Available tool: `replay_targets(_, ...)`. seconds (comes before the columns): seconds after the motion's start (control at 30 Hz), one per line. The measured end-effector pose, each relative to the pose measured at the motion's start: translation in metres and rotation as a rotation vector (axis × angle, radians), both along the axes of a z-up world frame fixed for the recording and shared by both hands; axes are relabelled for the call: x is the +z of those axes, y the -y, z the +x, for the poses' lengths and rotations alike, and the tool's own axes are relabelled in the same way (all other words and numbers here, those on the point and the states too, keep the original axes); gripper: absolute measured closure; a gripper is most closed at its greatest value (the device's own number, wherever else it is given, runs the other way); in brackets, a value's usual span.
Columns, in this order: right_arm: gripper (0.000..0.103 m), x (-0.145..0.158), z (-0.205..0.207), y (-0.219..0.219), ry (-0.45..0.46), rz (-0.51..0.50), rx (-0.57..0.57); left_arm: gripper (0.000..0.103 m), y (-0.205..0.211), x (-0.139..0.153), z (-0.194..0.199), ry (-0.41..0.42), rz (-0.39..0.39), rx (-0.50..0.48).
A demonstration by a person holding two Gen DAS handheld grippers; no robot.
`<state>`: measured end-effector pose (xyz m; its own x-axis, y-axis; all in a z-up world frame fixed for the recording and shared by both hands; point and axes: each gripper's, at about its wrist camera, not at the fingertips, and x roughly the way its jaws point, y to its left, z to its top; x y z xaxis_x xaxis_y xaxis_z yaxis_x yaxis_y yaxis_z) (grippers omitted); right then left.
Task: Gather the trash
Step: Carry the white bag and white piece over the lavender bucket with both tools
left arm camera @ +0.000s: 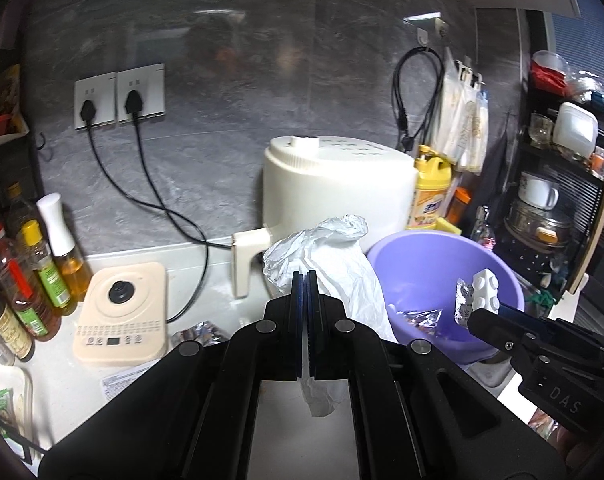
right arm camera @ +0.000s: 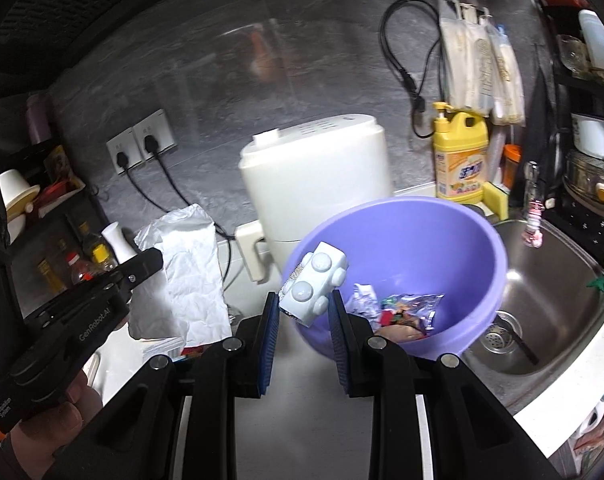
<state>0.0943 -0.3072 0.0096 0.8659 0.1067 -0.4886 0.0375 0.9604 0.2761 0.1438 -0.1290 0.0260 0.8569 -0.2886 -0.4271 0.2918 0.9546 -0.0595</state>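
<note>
My left gripper (left arm camera: 306, 276) is shut on a crumpled white paper sheet (left arm camera: 334, 252), held up off the counter. From the right wrist view that paper (right arm camera: 189, 276) hangs from the left gripper (right arm camera: 153, 260) at the left. My right gripper (right arm camera: 304, 300) is shut on a white blister pack (right arm camera: 318, 280) with round bumps and a foil back. It holds the pack over the near rim of a purple bowl (right arm camera: 442, 240). Wrappers and scraps (right arm camera: 402, 312) lie in the bowl's bottom. The left wrist view has the bowl (left arm camera: 430, 252) at the right, with the pack (left arm camera: 485, 290) above it.
A white air fryer (left arm camera: 334, 184) stands behind the bowl. A beige cooker (left arm camera: 121, 312) and oil bottles (left arm camera: 33, 280) sit at the left, with cords from wall sockets (left arm camera: 119, 96). A yellow detergent bottle (right arm camera: 460, 156), a steel sink (right arm camera: 542, 312) and a dish rack (left arm camera: 558, 184) are at the right.
</note>
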Motion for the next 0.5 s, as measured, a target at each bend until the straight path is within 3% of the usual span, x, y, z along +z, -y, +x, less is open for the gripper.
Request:
replay_targets(0.2,0.075,-0.005,0.006,0.017,-0.029,-0.018,-0.084,0.100,0.018,0.001,0.011,-0.001,0.001,-0.042)
replay_targets(0.27,0.060,-0.007,0.005,0.026,-0.027,0.000,-0.116,0.100,0.025,0.003,0.015,0.002,0.001,-0.057)
replay_targets(0.5,0.059,-0.010,-0.005,0.049,-0.024,0.014,-0.159,0.100,0.055,0.000,0.025,-0.004,-0.001,-0.121)
